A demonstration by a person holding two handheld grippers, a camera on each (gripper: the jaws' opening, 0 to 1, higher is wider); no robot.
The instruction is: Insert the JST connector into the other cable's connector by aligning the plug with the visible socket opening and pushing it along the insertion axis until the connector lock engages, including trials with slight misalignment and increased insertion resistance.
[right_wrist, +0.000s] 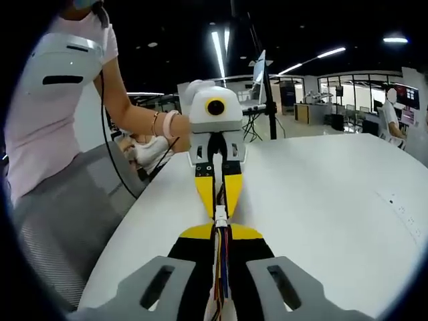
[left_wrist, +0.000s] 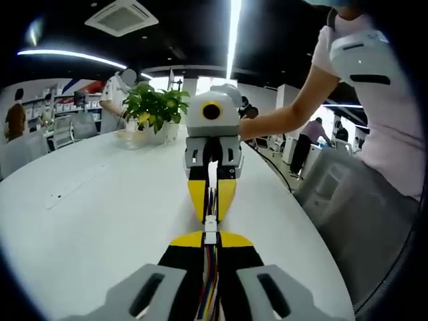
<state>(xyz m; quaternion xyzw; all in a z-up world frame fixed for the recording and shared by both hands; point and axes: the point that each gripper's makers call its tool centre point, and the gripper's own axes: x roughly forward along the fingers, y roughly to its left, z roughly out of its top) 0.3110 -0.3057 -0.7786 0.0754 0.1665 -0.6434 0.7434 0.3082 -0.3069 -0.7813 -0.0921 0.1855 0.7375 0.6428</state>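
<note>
White JST connector pair [left_wrist: 210,229] sits in the narrow gap between the two opposing grippers, held in the air over the white desk [left_wrist: 87,221], near its curved edge on the person's side. In the right gripper view the same white housings [right_wrist: 221,215] appear mated or nearly so; seam too small to tell if the lock has engaged.

Left gripper [left_wrist: 210,242]: fingers [left_wrist: 190,239] together, clamped on its multicolour cable [left_wrist: 209,281] just behind the housing. Right gripper [right_wrist: 221,231]: fingers [right_wrist: 197,232] together, clamped on its own cable [right_wrist: 222,267] just behind the connector. Each shows head-on in the other's view, yellow tips pointing straight at each other, so the axis looks well aligned.

Handling, as judgement: tiny, light plastic housings, stiff but fragile at the latch; thin wires are soft and will buckle if pushed from far back. Grip close to the housing, or on it, and push straight, no twisting.

Surroundings: potted plant [left_wrist: 157,107] at the desk's far edge, the person's pink sleeve [right_wrist: 63,67] beside the desk, open office behind.
</note>
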